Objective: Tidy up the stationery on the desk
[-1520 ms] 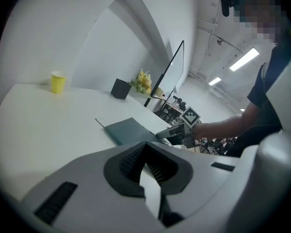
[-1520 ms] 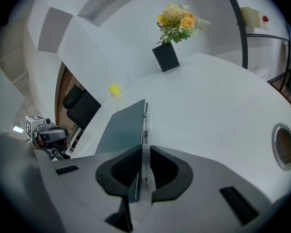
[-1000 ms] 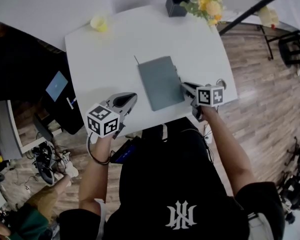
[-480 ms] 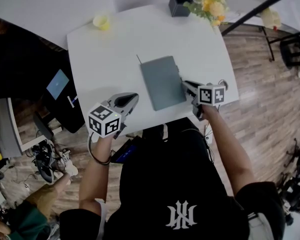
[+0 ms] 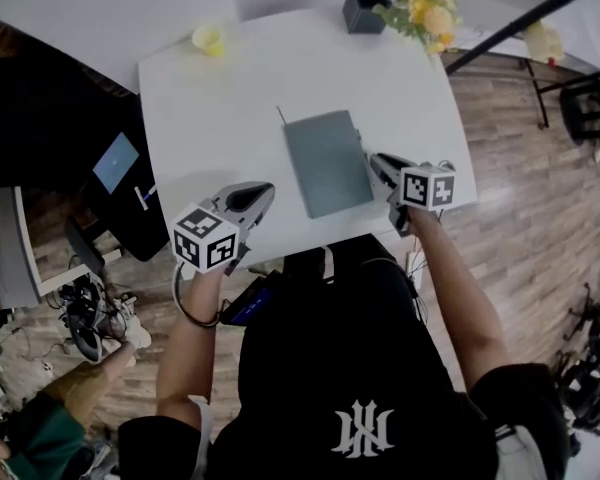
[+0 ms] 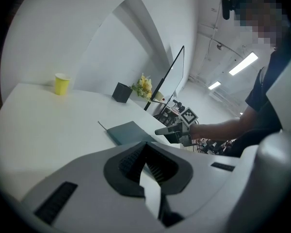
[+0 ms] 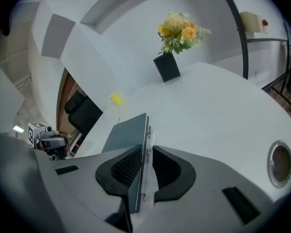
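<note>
My left gripper [image 5: 265,193]: fingers clenched tight on one another with nothing between them. I hold it over the near left part of the desk [image 5: 230,98], its nose towards the middle.

My right gripper [image 5: 373,160]: at the near right of the desk, fingers closed on the right-hand edge of the grey notebook [image 5: 327,161]. The ribbed pads sit one on each face, with the edge running straight out between them.

Grey notebook: in the middle of the desk, closed, its long side running away from me. It is well apart from my left gripper. Along the gripped edge there is a pale, clear strip with small metal bits, perhaps a binding, though I cannot tell from here. Whether that edge is raised off the desk I cannot tell either.

Thin dark strand [image 5: 280,115]: sticks out from the notebook's far left corner.

Round hole [image 7: 280,163]: set in the desktop just to the right of my right gripper.

Yellow cup [image 5: 208,38]: upright at the far left corner, alone.

Black square pot [image 5: 364,8]: on the far edge, right of centre.

Yellow and orange flowers [image 5: 428,8]: just beside the black pot, on its right.
</note>
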Motion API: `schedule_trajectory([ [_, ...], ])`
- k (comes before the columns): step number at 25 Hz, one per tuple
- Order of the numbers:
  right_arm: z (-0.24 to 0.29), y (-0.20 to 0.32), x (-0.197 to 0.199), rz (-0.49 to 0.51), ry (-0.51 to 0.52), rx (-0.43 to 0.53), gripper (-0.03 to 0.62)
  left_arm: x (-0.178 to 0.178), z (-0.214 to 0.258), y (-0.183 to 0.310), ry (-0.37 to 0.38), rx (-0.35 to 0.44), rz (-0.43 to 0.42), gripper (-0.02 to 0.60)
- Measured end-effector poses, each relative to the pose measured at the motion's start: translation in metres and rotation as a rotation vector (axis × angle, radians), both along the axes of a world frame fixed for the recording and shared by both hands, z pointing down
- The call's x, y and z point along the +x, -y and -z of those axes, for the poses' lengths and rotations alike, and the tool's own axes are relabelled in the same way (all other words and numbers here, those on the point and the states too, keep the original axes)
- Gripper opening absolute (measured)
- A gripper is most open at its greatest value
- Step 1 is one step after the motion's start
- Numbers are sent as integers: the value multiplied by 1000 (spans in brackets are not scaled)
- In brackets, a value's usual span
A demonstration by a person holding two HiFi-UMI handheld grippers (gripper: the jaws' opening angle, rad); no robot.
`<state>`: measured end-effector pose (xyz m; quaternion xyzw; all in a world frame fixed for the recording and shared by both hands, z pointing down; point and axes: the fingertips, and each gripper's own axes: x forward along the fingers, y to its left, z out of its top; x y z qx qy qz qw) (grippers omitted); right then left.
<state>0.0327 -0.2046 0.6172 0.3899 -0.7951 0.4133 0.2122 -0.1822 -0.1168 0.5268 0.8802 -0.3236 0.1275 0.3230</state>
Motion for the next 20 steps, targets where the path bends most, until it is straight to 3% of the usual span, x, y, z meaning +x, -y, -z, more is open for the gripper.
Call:
schedule_trajectory([
  [6, 71, 13, -13, 20, 71, 194, 71, -14, 36, 9, -17, 97, 44, 2],
  [9, 129, 11, -35, 102, 173, 340, 69, -22, 72, 15, -26, 185, 68, 2],
  [15, 262, -22, -56, 330, 344, 718, 48, -15, 170, 8, -40, 394, 100, 3],
  [20, 335, -63, -38, 427, 464, 865, 45, 15, 247, -26, -35, 548, 126, 3],
])
